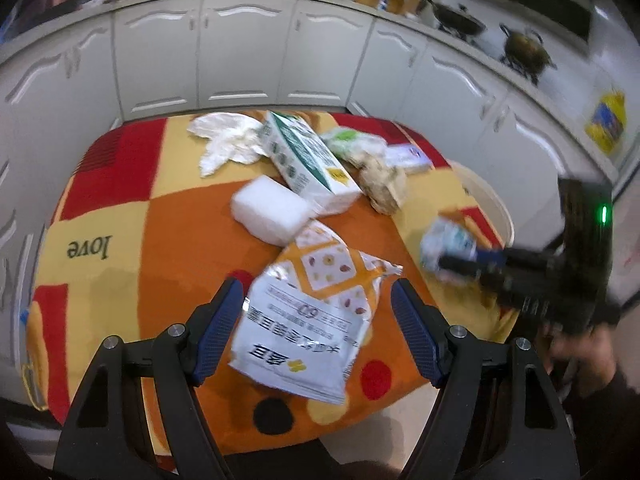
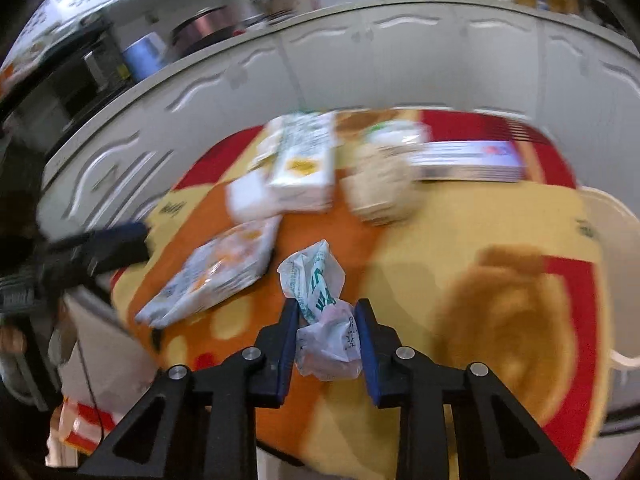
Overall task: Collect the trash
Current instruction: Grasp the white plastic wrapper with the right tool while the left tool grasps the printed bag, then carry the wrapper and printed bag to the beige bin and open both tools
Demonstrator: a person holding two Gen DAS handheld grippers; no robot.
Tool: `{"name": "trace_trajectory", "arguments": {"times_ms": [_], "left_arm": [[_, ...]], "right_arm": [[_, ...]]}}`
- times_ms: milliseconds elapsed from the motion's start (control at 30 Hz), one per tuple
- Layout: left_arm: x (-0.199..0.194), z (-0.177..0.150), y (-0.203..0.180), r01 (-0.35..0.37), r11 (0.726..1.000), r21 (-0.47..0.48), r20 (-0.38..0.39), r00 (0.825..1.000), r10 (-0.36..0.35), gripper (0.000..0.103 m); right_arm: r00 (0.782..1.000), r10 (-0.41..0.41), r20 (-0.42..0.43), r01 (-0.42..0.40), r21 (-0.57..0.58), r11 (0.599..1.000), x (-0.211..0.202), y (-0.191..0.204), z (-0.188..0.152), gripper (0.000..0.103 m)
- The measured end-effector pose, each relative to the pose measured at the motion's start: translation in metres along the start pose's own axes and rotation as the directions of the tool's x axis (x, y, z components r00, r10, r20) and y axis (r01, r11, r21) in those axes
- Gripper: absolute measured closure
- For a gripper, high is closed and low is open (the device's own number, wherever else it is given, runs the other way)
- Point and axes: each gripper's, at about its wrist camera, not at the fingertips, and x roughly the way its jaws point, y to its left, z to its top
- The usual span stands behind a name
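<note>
Nearest my right lens is a crumpled plastic wrapper (image 2: 320, 320), white with green print, clamped between the fingers of my right gripper (image 2: 326, 344); it sticks out forward, above the patchwork-covered surface (image 2: 440, 216). The left view shows the same wrapper (image 1: 448, 244) held off the right edge of the surface, near a cream bin (image 1: 492, 204) that stands just beyond that edge.

My left gripper (image 1: 316, 320) has its fingers spread wide on either side of a flat snack bag (image 1: 316, 304), white and orange, lying on the near part of the surface. I judge it is lined up for a grasp but not yet closed.

What worries me: the wrapper is light and pinched only at its bunched end, so I think a quick swing could shake it loose short of the bin. The right view is heavily smeared, which suggests fast movement. The snack bag is thin and flat, so the left fingers may slide over it or snag the cloth instead.

Further back lie a white foam block (image 1: 272, 212), a green-and-white carton (image 1: 308, 160), a ball of brown paper (image 1: 384, 188), white crumpled plastic (image 1: 228, 140) and a flat pale box (image 1: 408, 156). They crowd together, the carton leaning over the foam block, so I would have to pick them apart
</note>
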Motion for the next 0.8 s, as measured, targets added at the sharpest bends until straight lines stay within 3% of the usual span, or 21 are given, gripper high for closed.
{"name": "trace_trajectory", "arguments": {"times_ms": [133,400,600,667,733,800], "left_arm": [[0.018,-0.009,-0.025,-0.071,0.991,0.112,-0.022,0.997,0.074,0.027],[0.057,-0.006,-0.029,-0.161,0.97,0.18,-0.03,0.985,0.169,0.027],[0.076,-0.005,-0.024,-0.145,0.968,0.203,-0.059,0.985,0.16,0.027],[0.078,-0.006,-0.018,-0.101,0.98,0.171,-0.06,0.992,0.113,0.029],[0.072,-0.005,-0.011,-0.075,0.989,0.131,-0.051,0.995,0.083,0.049],[0.064,-0.004,-0.006,-0.032,0.995,0.089,-0.053,0.998,0.037,0.058]], "right_arm": [[1.0,-0.01,0.012,0.01,0.048,0.999,-0.008,-0.018,0.0,0.076],[1.0,0.007,0.008,-0.008,0.039,0.999,-0.007,-0.016,-0.003,0.076],[1.0,0.01,-0.009,-0.01,0.029,1.0,0.0,-0.014,-0.003,0.076],[1.0,0.011,-0.007,-0.011,0.029,1.0,0.002,-0.014,-0.003,0.076],[1.0,0.007,-0.003,-0.007,0.02,1.0,0.003,-0.013,-0.002,0.076],[1.0,0.002,0.0,-0.002,0.016,1.0,0.003,-0.014,-0.003,0.076]]}}
